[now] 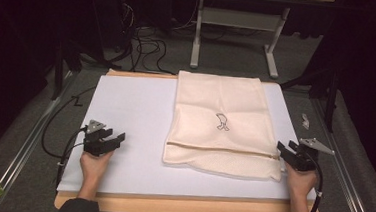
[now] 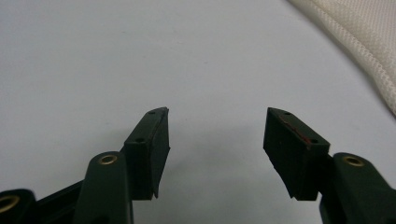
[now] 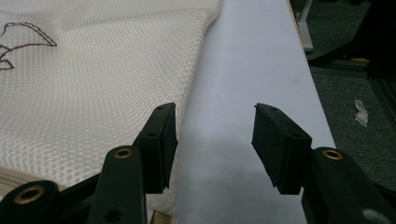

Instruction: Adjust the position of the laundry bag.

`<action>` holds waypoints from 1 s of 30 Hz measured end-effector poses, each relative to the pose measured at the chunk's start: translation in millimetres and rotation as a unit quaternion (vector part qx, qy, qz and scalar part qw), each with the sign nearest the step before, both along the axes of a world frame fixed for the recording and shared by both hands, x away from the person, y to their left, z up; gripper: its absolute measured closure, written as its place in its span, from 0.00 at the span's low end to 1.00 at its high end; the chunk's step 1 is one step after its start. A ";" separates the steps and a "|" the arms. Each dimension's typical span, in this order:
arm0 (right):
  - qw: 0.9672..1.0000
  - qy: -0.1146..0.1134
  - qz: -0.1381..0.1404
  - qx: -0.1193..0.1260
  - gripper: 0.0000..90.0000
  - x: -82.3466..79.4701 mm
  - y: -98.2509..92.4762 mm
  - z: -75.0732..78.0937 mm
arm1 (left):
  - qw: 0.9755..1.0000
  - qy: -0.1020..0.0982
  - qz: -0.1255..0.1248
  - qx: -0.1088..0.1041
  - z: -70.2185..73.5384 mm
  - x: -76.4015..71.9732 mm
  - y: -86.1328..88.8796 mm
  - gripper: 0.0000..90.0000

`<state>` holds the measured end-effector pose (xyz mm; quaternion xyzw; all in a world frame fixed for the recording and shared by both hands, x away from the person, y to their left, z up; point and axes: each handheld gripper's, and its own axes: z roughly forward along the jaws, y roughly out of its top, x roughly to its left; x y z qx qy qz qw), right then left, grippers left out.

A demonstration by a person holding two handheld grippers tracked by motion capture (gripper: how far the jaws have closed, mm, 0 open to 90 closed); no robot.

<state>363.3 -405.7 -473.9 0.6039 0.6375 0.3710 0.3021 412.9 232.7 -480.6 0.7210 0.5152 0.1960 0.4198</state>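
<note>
both hand-held grippers open, right hand-held gripper point(image 3: 215, 140) seemingly just beside mesh bag point(image 1: 220, 123)

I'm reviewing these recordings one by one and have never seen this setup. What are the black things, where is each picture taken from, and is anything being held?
A person holds a two-jaw tool in each hand: the left tool and the right tool. The high view looks down on a table with a white board. The other two pictures come from cameras riding on each tool, looking along its black jaws. A cream mesh laundry bag with a zipper lies flat on the board. Both tools are open and hold nothing; the right one sits at the bag's edge, the left over bare board.
</note>
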 end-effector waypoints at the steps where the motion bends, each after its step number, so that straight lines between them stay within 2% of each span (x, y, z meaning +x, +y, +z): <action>1: 1.000 0.000 -0.002 0.002 0.57 0.1 -0.6 0.1 | 1.000 0.000 0.000 0.000 0.0 0.0 0.0 0.45; 7: 1.000 0.004 -0.009 0.005 0.59 0.6 -1.2 0.7 | 1.000 0.007 -0.011 0.000 6.4 0.8 -2.6 0.44; 9: 1.000 0.023 -0.007 0.008 0.60 1.5 -1.8 1.7 | 1.000 0.006 -0.013 0.005 8.3 0.8 -4.4 0.44; 11: 1.000 0.025 -0.005 0.011 0.61 1.1 -1.5 2.3 | 1.000 0.004 -0.019 0.008 11.6 0.9 -8.4 0.44; 16: 0.999 0.036 0.004 0.016 0.61 -0.3 -0.6 7.0 | 0.999 0.005 -0.034 -0.001 17.5 2.5 -18.9 0.44; 17: 0.999 0.036 -0.008 0.009 0.59 -2.2 -0.5 8.7 | 0.999 0.006 -0.037 0.000 18.5 2.7 -21.0 0.43; 21: 0.999 0.038 -0.011 0.014 0.58 -4.9 -2.5 11.3 | 0.999 0.017 -0.042 -0.006 21.6 3.0 -29.4 0.42; 23: 0.998 0.052 0.003 0.025 0.58 -5.3 -3.5 13.0 | 0.999 0.020 -0.046 -0.008 22.9 3.2 -33.5 0.42; 24: 0.998 0.057 0.004 0.022 0.58 -5.4 -3.0 13.3 | 0.998 0.022 -0.053 -0.016 23.9 3.7 -36.8 0.42; 26: 0.998 0.061 0.005 0.020 0.58 -5.8 -2.4 13.7 | 0.998 0.024 -0.055 -0.018 24.5 4.1 -38.5 0.42; 30: 0.997 0.072 0.016 0.032 0.58 -5.3 -0.8 14.1 | 0.997 0.023 -0.067 -0.015 27.5 4.9 -46.7 0.42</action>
